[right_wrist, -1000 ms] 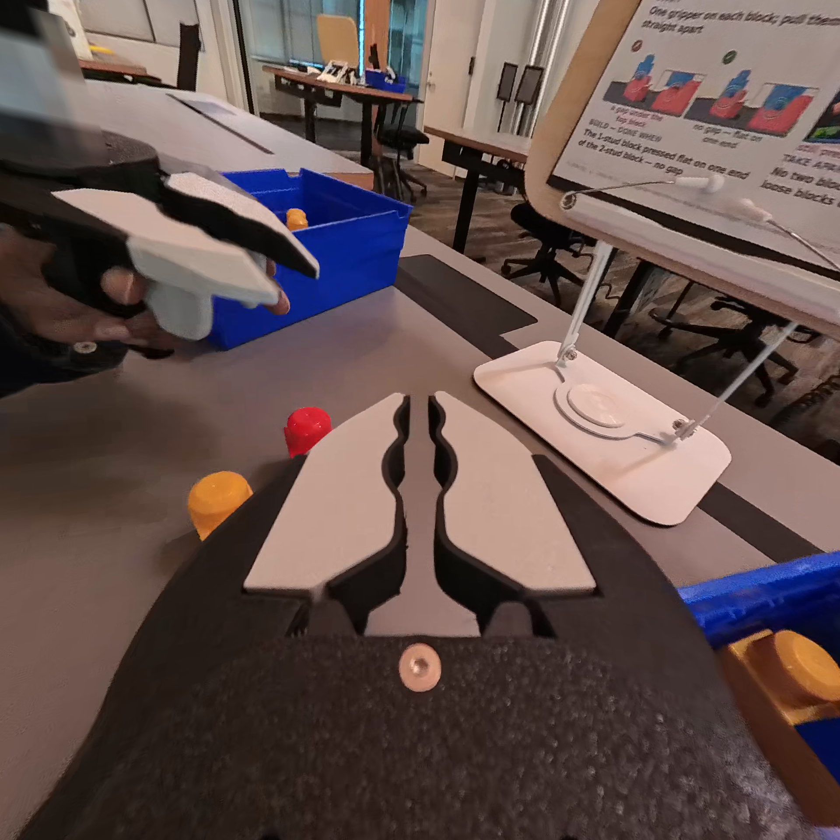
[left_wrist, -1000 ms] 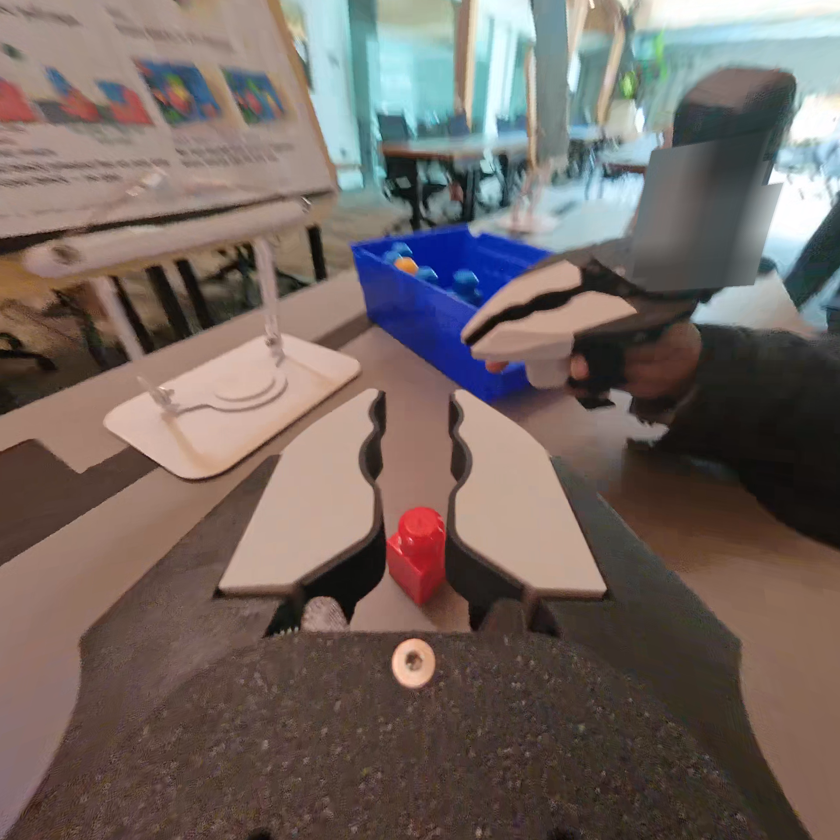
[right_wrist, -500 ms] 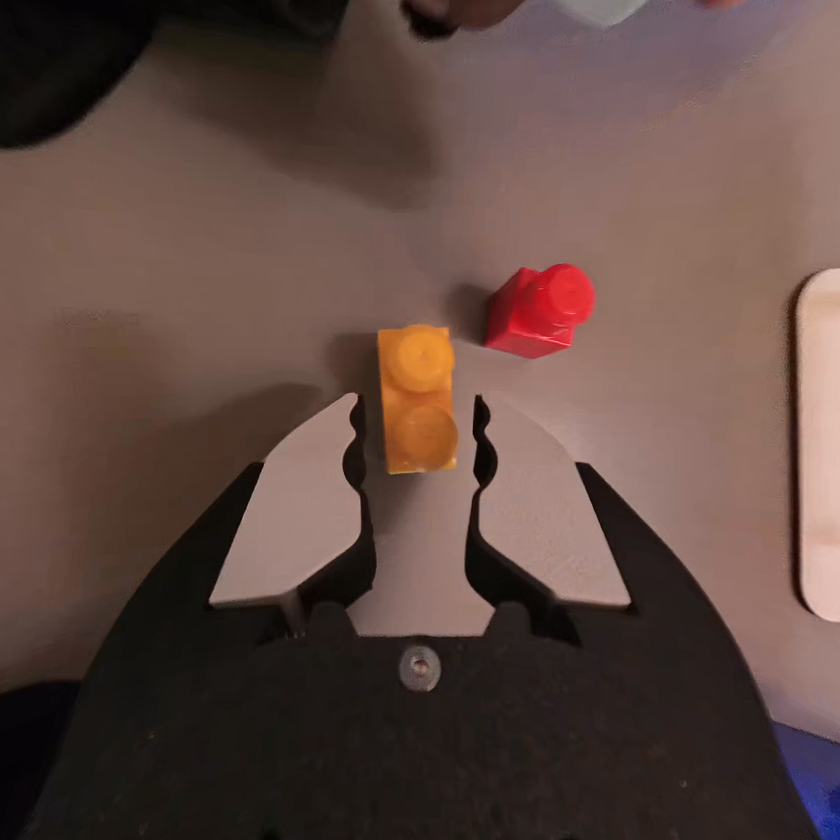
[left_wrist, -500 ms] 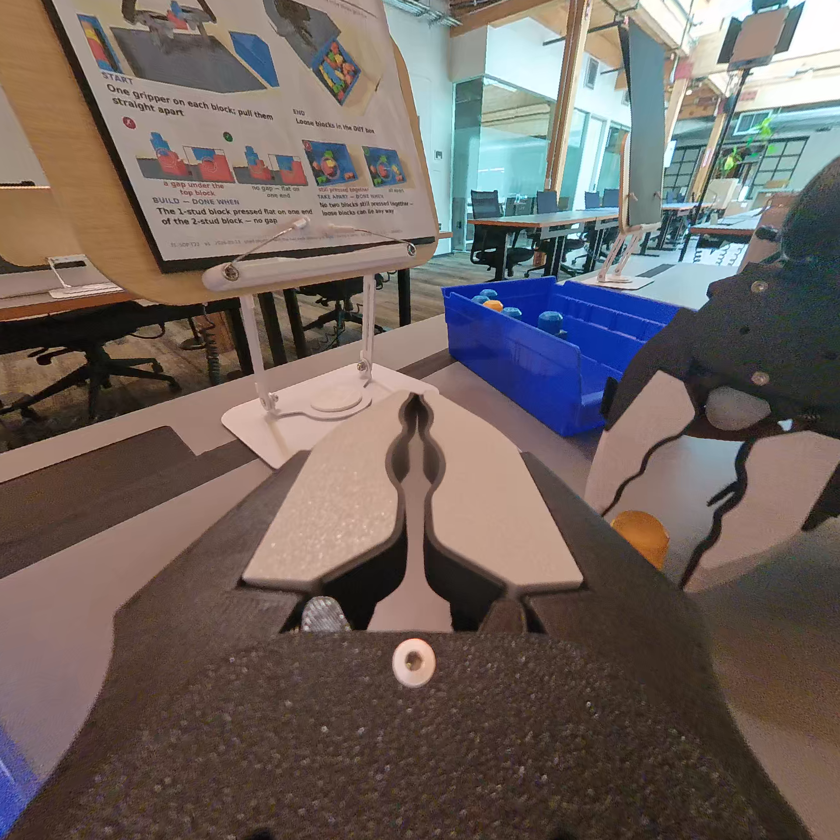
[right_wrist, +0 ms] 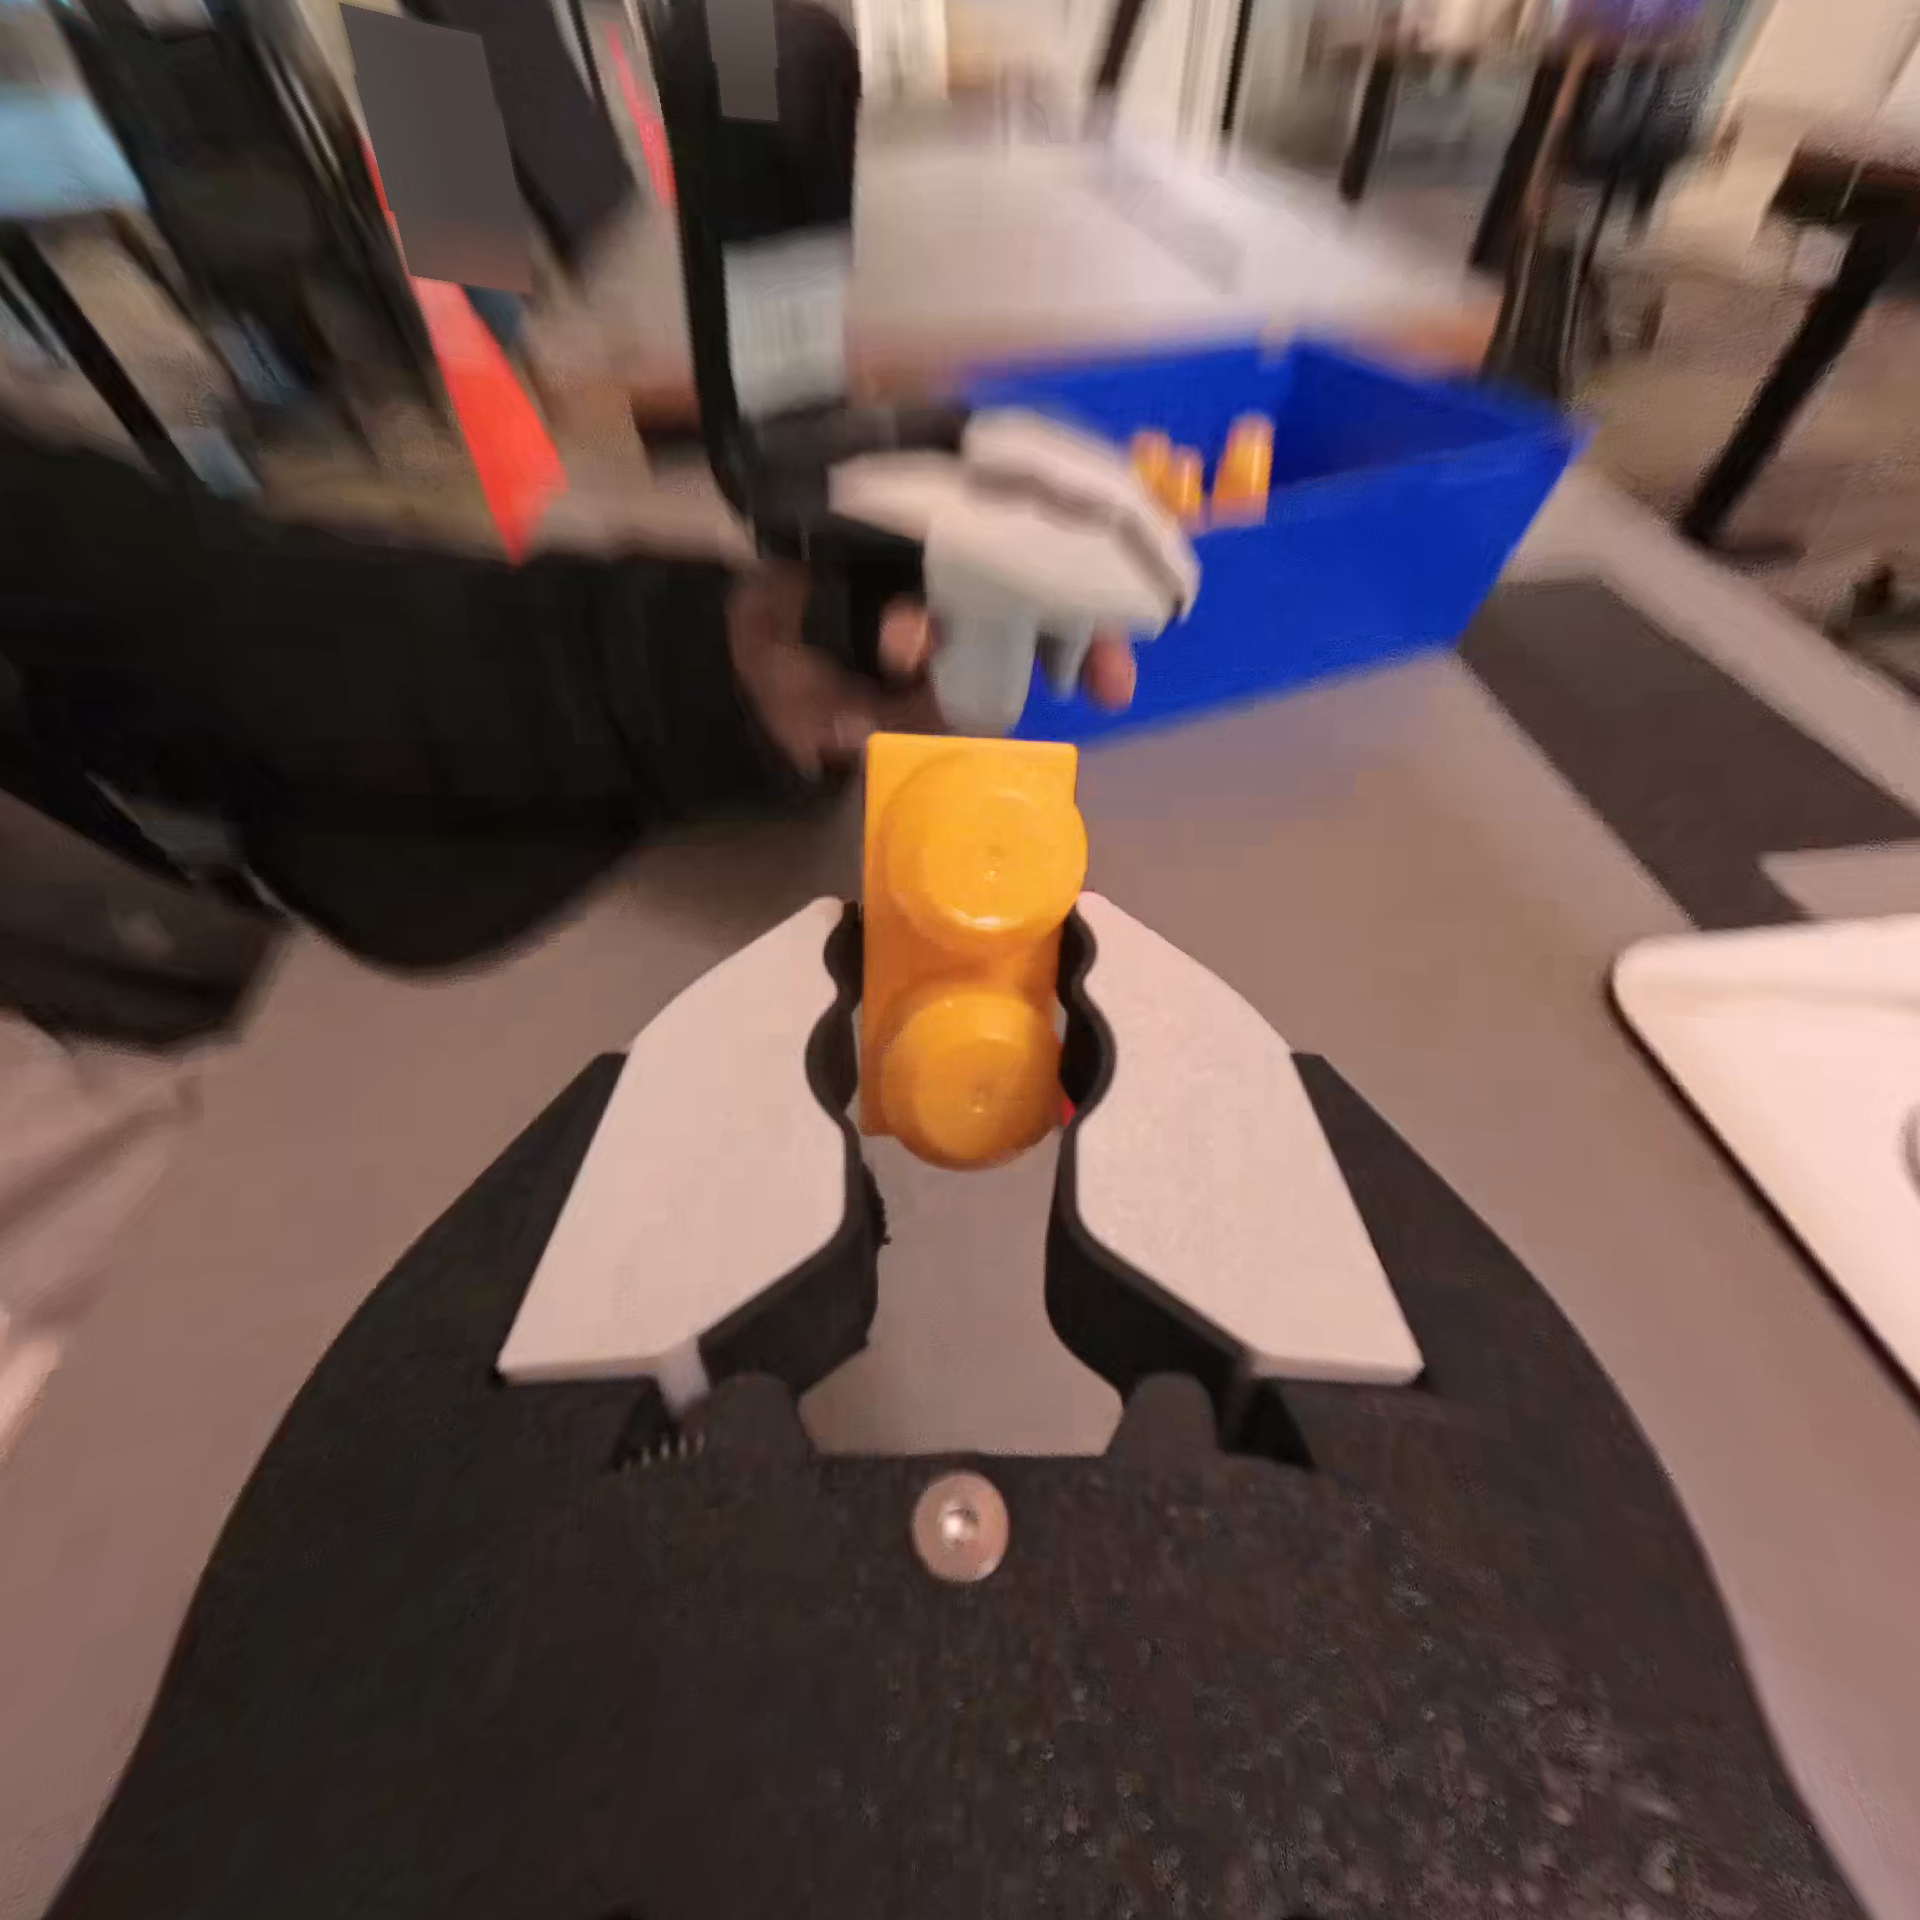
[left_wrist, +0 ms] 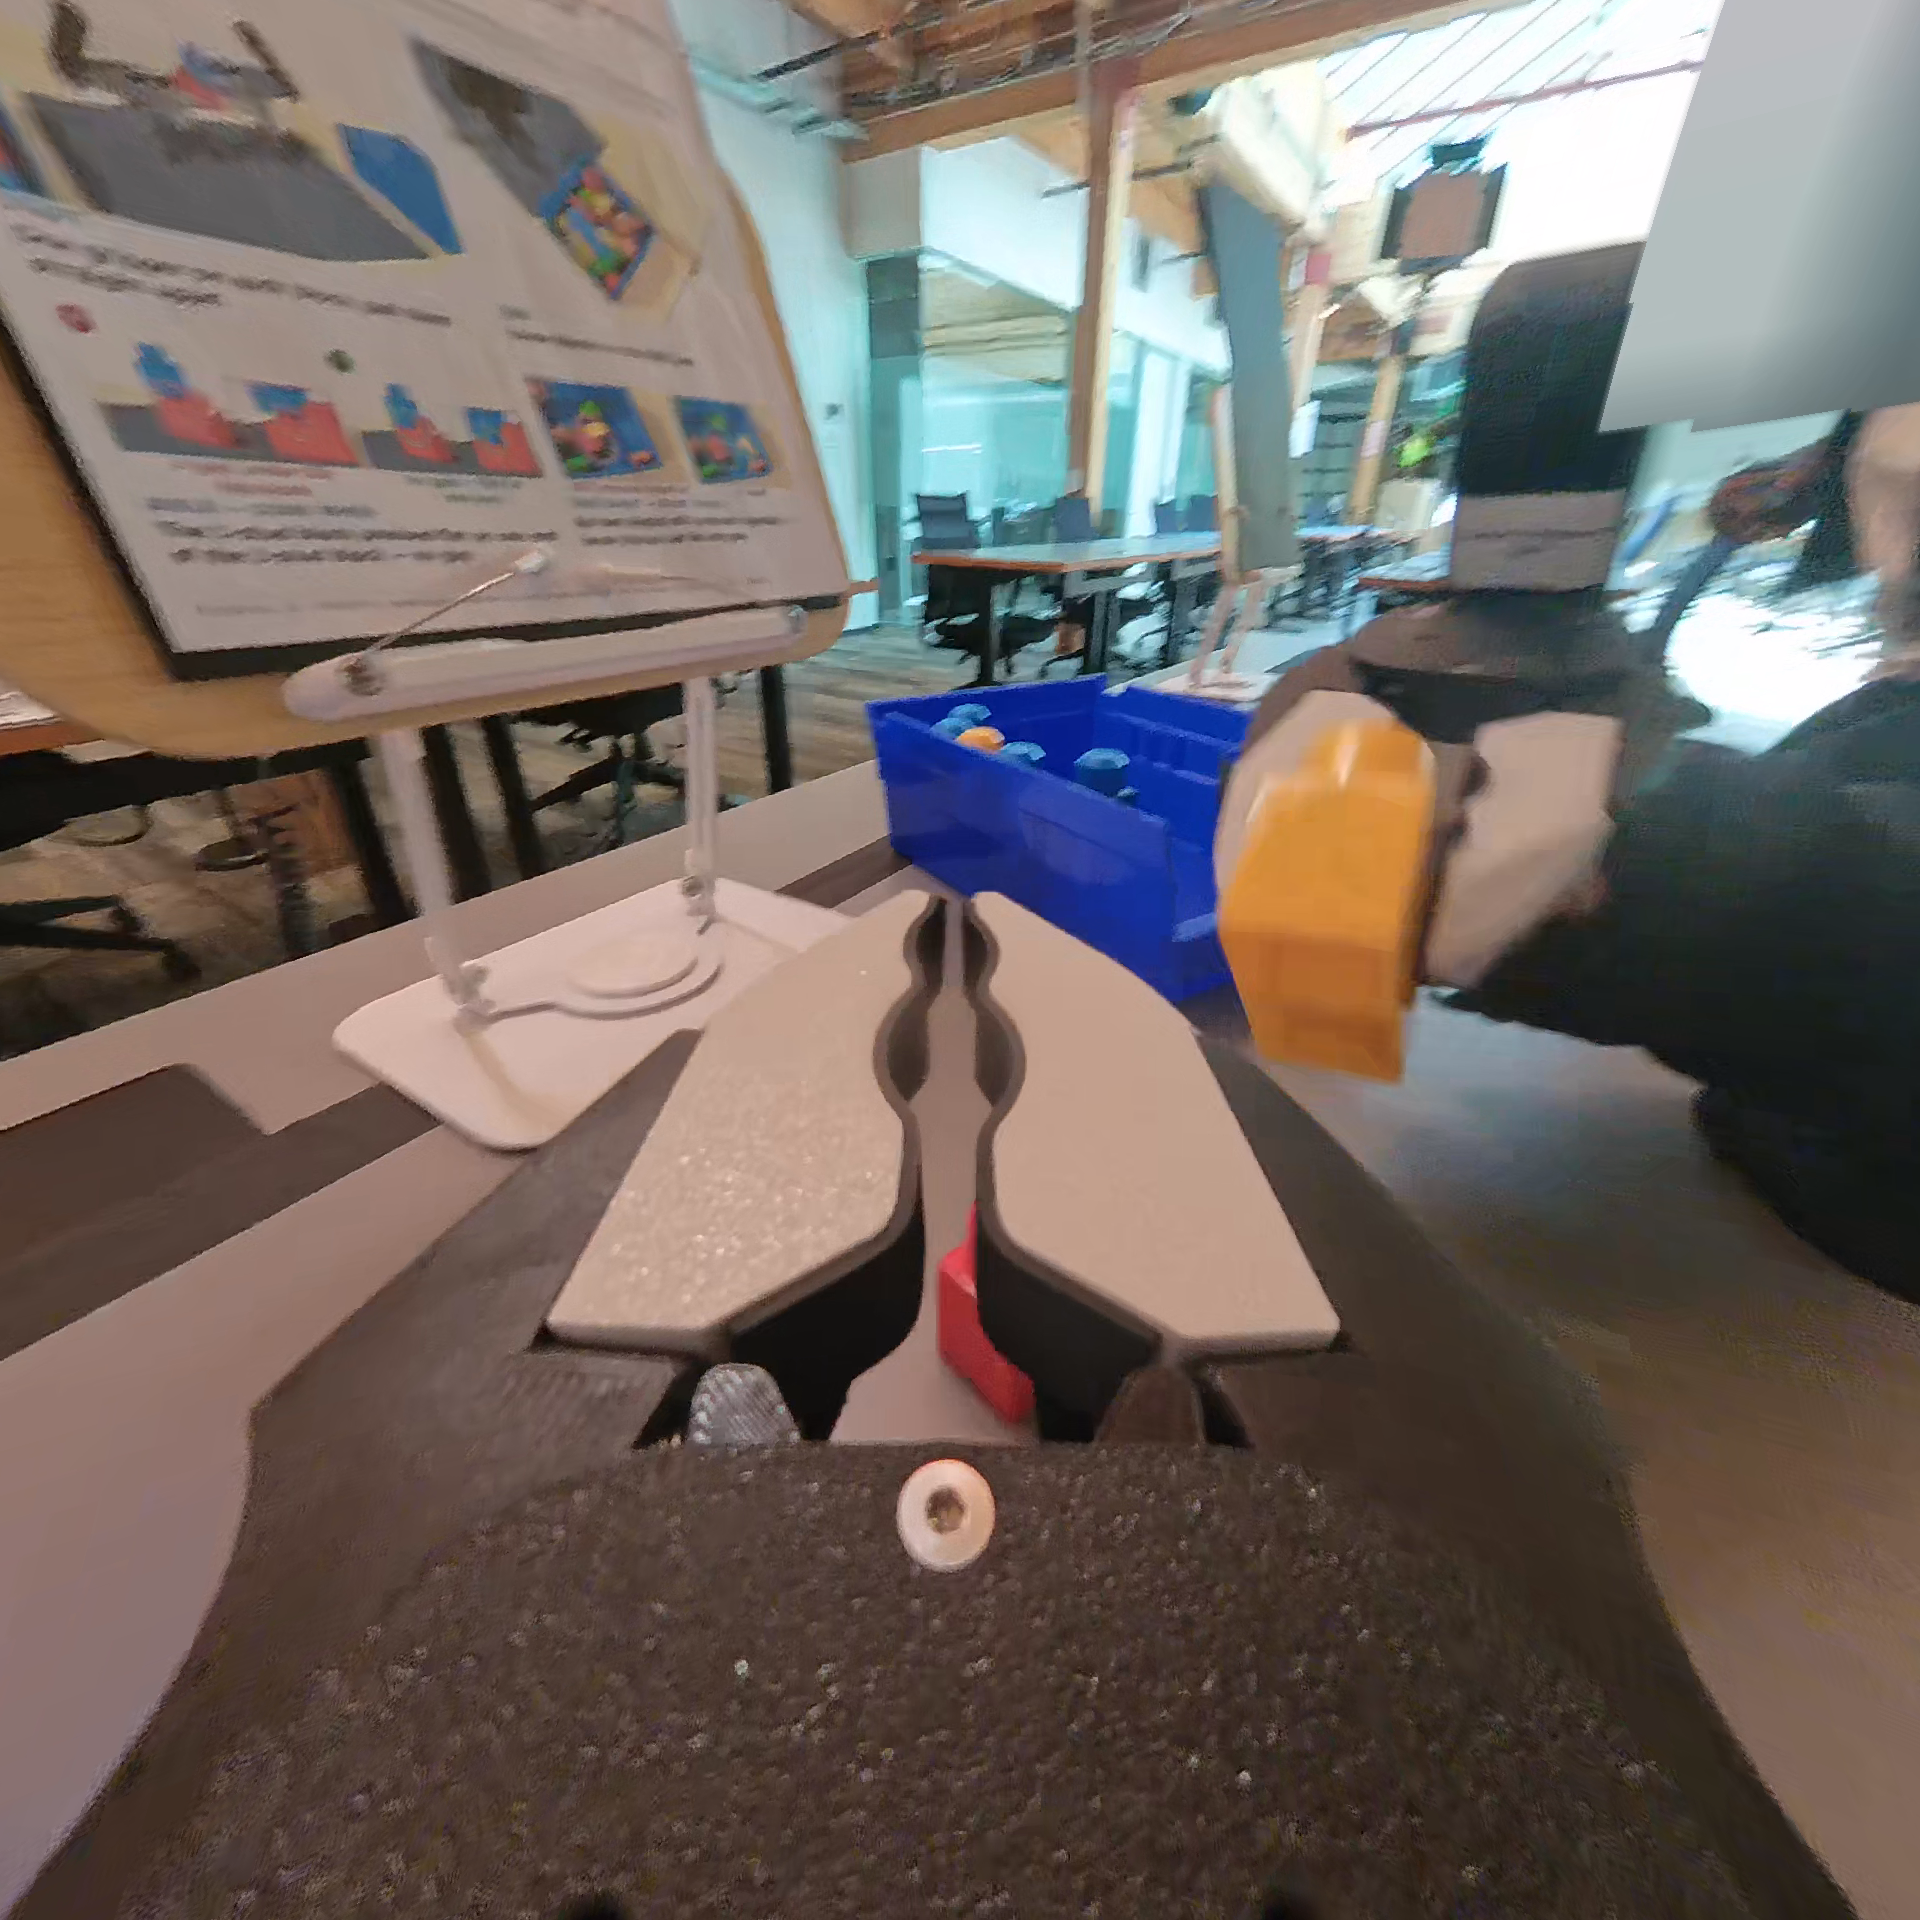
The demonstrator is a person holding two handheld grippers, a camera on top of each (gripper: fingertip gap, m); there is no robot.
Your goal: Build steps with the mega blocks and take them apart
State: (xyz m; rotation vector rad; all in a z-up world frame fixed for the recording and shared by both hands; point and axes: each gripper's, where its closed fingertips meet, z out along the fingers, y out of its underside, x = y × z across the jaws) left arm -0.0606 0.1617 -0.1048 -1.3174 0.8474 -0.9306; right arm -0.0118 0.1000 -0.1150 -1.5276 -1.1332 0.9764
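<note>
Right gripper (right_wrist: 961, 935) clamped on the orange two-stud block (right_wrist: 966, 956), held in the air above the grey table (right_wrist: 1351, 831), studs facing the camera, on the near side of the blue bin (right_wrist: 1351, 582). Left gripper (left_wrist: 951, 935) nearly closed with nothing between the tips, above the red block (left_wrist: 971, 1340) sitting on the table, seen low between the fingers. More blocks inside the blue bin, white stand base (left_wrist: 540, 1029) beside it.

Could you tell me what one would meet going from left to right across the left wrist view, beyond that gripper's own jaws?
Instruction board on its white stand → blue bin → orange two-stud block held in the right gripper → the person's dark sleeve.
</note>
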